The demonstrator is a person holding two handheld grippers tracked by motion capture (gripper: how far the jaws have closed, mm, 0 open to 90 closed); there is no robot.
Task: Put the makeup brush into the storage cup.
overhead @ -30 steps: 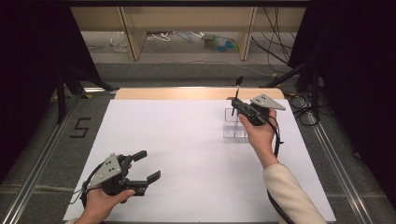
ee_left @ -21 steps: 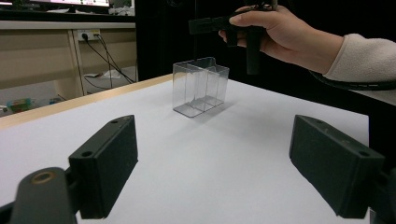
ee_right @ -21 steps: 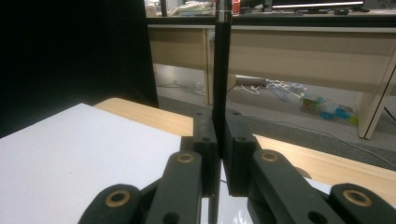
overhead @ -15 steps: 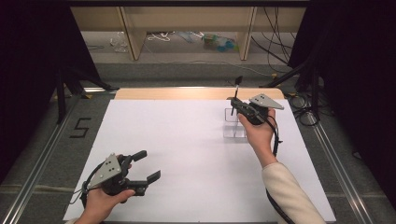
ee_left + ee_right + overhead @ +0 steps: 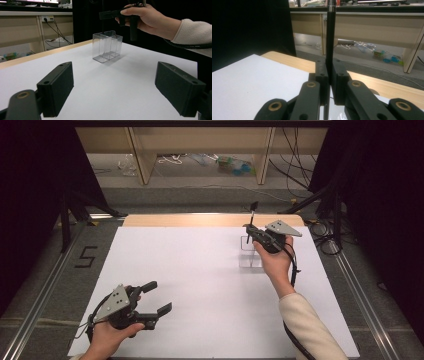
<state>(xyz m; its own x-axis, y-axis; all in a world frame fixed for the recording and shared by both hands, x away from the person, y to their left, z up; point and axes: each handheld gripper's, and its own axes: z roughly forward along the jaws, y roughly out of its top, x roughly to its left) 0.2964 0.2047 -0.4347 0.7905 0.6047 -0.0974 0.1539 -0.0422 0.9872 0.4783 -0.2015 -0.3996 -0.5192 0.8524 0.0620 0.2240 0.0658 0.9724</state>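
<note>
Above the clear divided box (image 5: 250,254), the right gripper (image 5: 251,231) hangs with its jaws clamped tight on a slim black rod (image 5: 330,35), and that rod stands upright between the pads, rising past the jaw tips. Its top end looks like a small flat head, though the high view is too small to say for sure. Under it, the box sits on the white table sheet (image 5: 200,285), well toward the far edge. Well back from the box, near the sheet's front corner, the left gripper (image 5: 152,297) rests in the person's hand, jaws spread wide apart, nothing between them, pointed at the box.
</note>
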